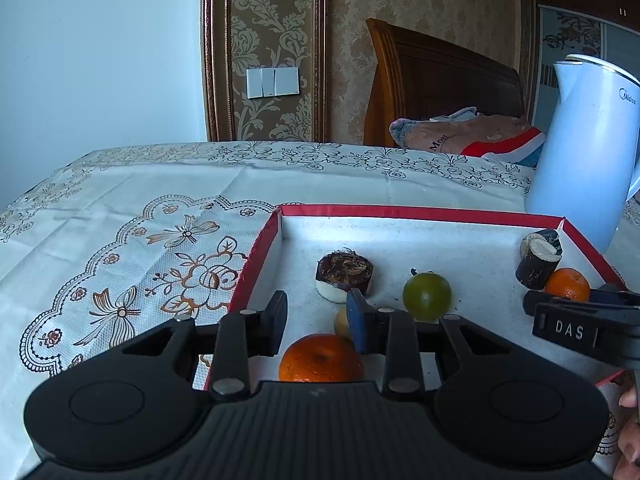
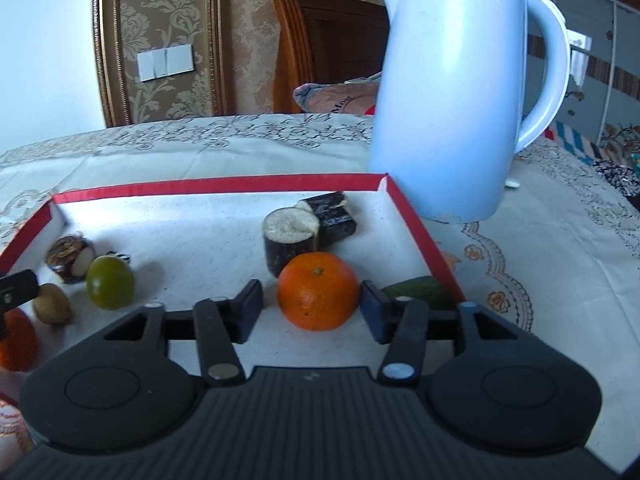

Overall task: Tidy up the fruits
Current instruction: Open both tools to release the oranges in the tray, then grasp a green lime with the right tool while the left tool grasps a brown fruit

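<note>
A shallow white tray with a red rim point(image 1: 400, 213) sits on a cream tablecloth patterned with brown flowers and butterflies point(image 1: 132, 248), and a pale blue electric kettle point(image 2: 452, 88) stands just beyond the tray's far right corner. The left gripper point(image 1: 318, 322) is over the near left part of the tray with its jaws spread wide, and a round orange point(image 1: 320, 360) lies on the tray floor between and slightly nearer than the pads, touched by neither. Just beyond its right finger lie a small yellowish fruit point(image 1: 342, 322), a round green fruit point(image 1: 427, 296) and a white-fleshed chunk with a dark, hairy rind point(image 1: 345, 276). The right gripper point(image 2: 312, 312) is low at the near right side of the tray, jaws also wide; a second orange with a green stem button point(image 2: 318, 290) sits between its pads, the right pad very near the skin, though I cannot tell whether it touches. Right behind that orange stand two dark-barked stubby cylinders with pale cut faces point(image 2: 292, 240), and a dark green fruit point(image 2: 420, 291) shows beside the right finger against the tray's right wall.
</note>
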Demonstrator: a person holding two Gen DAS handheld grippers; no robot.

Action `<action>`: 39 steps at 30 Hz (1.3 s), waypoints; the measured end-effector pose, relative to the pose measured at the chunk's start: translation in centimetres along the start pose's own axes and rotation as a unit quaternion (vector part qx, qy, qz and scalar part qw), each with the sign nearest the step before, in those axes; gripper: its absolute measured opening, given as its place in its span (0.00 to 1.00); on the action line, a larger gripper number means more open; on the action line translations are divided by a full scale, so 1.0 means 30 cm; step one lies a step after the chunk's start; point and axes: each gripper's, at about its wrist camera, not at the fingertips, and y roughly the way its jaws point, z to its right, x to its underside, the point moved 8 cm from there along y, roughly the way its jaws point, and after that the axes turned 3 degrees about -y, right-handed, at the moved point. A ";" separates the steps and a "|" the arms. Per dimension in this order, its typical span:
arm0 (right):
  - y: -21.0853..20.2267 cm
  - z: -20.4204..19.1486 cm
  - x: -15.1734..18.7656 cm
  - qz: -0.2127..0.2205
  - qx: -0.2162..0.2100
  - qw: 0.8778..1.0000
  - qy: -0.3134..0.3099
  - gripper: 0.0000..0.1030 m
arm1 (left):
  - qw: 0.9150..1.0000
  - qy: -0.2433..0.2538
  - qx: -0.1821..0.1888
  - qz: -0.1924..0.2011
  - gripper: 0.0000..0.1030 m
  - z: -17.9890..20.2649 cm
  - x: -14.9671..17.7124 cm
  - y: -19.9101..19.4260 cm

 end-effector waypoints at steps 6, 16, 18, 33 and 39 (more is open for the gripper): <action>-0.049 -0.029 0.014 0.007 -0.029 1.000 -0.006 0.73 | 1.000 -0.006 0.006 -0.003 0.30 -0.007 0.003 -0.008; -0.144 -0.013 0.016 0.042 -0.041 0.998 0.005 0.85 | 1.000 -0.010 0.014 -0.007 0.31 -0.010 0.014 -0.031; -0.164 -0.011 0.014 0.053 -0.036 0.998 0.001 0.90 | 1.000 -0.012 0.016 -0.011 0.31 -0.011 0.017 -0.031; -0.315 0.051 0.084 0.081 -0.061 0.995 0.025 0.90 | 1.000 -0.014 0.017 0.017 0.54 -0.035 0.028 -0.123; -0.412 0.002 0.177 0.080 -0.097 0.992 -0.030 0.90 | 0.999 -0.028 0.032 0.033 0.57 -0.080 0.062 -0.228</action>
